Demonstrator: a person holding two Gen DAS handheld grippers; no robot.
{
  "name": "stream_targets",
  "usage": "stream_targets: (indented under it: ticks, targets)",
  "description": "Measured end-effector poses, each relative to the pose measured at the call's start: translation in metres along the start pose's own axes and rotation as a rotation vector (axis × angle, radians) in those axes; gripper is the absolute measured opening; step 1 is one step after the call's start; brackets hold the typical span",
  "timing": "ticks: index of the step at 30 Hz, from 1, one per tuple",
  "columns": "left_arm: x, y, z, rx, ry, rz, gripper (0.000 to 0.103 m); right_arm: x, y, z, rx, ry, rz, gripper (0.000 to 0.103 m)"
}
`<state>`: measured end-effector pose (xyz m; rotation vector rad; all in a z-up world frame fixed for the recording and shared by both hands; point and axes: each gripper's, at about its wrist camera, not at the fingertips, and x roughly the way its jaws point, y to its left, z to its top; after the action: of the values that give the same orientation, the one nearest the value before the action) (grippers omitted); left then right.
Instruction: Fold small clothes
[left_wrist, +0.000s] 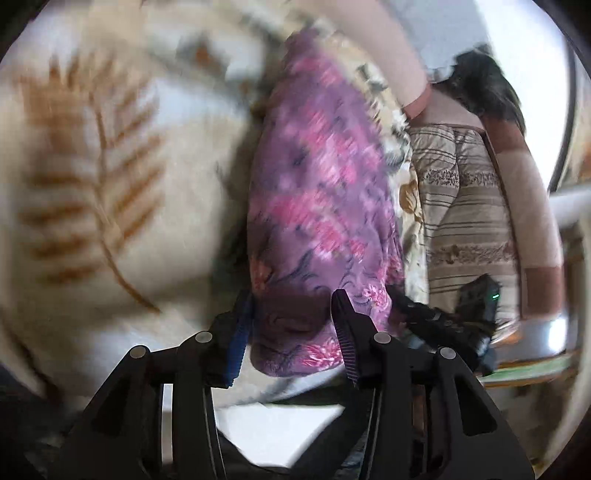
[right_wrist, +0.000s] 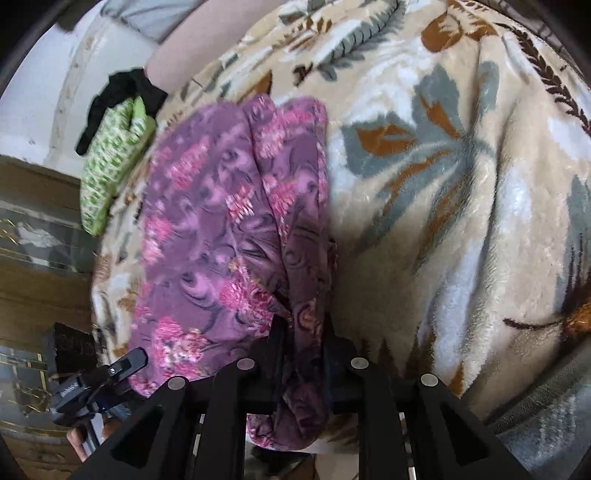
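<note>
Purple floral garment (right_wrist: 229, 221): soft, light, limp fleece; sags, bunches. Left tongs (left_wrist: 293, 332) clamp near hem, right tongs (right_wrist: 301, 332) clamp other corner. Take corners.

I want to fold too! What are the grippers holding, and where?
Both hold the purple flowered cloth by its near edge: right gripper and left gripper.

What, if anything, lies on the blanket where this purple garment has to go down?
Nothing visible: the purple garment, held by the right gripper and left gripper, hangs over bare blanket. The green cloth lies off near its edge.
</note>
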<state>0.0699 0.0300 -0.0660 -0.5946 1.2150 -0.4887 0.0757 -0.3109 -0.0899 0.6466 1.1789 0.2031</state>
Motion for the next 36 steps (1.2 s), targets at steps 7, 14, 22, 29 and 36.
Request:
stream_targets:
  ticks: [7, 14, 22, 29, 36]
  targets:
    - [-0.025, -0.03, 0.016, 0.153, -0.133, 0.052, 0.069, -0.052, 0.028, 0.003, -0.119, -0.25, -0.118, 0.072]
    - [0.015, -0.042, 0.091, 0.166, -0.043, 0.104, 0.069, -0.011, 0.06, 0.091, -0.221, -0.169, -0.048, 0.092]
    - [0.082, -0.004, 0.166, 0.047, 0.049, -0.035, 0.069, 0.076, 0.028, 0.159, -0.169, 0.017, -0.016, 0.091]
    - [0.097, 0.009, 0.174, -0.028, 0.038, -0.107, 0.018, 0.092, 0.046, 0.16, -0.229, 0.029, -0.01, 0.028]
    - [0.105, -0.007, 0.172, 0.094, -0.007, 0.095, 0.033, 0.086, 0.055, 0.16, -0.263, -0.049, -0.065, 0.022]
